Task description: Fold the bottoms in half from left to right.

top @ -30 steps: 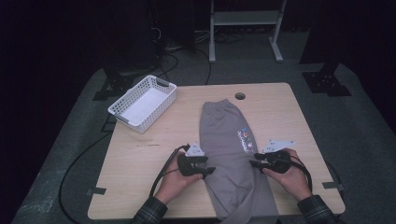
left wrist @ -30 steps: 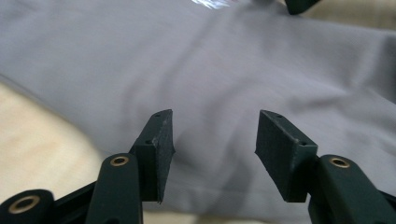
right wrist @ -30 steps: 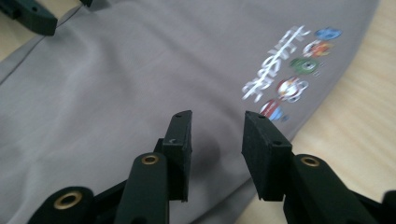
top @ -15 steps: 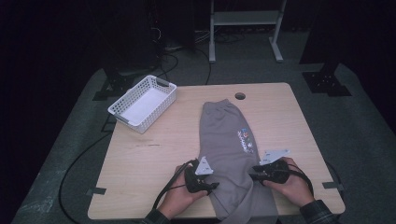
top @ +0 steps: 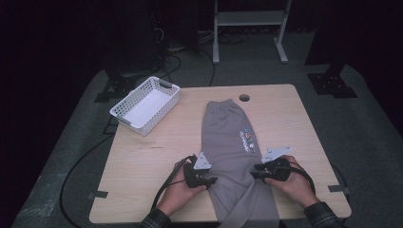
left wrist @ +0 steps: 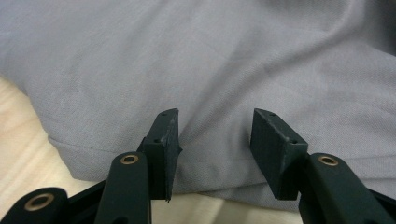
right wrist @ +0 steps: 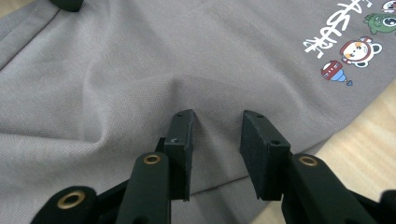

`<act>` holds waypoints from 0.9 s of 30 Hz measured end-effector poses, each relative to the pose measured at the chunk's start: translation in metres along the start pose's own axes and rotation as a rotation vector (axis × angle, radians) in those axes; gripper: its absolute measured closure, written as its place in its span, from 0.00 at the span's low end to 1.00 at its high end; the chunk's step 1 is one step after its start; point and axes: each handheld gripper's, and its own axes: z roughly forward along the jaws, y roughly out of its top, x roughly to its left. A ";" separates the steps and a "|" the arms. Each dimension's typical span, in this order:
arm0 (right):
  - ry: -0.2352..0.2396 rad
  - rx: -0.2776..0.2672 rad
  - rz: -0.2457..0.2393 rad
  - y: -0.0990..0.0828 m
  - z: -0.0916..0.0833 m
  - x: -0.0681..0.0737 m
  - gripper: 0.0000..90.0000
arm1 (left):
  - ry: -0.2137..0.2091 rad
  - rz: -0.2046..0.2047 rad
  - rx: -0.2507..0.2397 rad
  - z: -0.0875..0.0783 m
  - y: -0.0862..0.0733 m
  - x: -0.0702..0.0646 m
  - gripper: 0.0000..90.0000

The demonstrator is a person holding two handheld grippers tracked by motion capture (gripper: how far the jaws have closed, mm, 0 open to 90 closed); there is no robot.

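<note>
1. A pair of grey cotton trousers with a small cartoon print (top: 234, 152) lies lengthwise on the pale wooden tabletop (top: 142, 190), its near end hanging over the front edge.
2. Left hand-held gripper (top: 211, 180) sits at the trousers' left edge; its jaws have just been closing, cloth between them, not yet clenched.
3. Right hand-held gripper (top: 255, 172) at the right edge; jaws apart, straddling a raised fold.
4. A white plastic lattice basket (top: 145, 105) stands at the far left corner.

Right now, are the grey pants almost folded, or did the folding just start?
Just starting, it seems. Done: the grey pants lie spread flat on the table. In hand: the left gripper and right gripper sit at opposite edges, cloth bunching between the left's closing jaws. Left: no fold shows yet; the white basket holds nothing.
</note>
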 end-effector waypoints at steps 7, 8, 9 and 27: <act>-0.008 -0.009 0.006 0.007 0.007 -0.010 0.71 | 0.023 -0.022 0.005 0.005 0.006 0.021 0.58; -0.008 -0.010 0.009 0.008 0.008 -0.011 0.71 | 0.026 -0.025 0.007 0.006 0.007 0.024 0.58; -0.011 -0.011 0.004 0.009 0.009 -0.013 0.71 | 0.029 -0.027 0.009 0.007 0.008 0.027 0.58; -0.039 -0.010 0.045 0.043 0.036 -0.063 0.71 | 0.083 -0.075 -0.028 0.030 0.026 0.087 0.58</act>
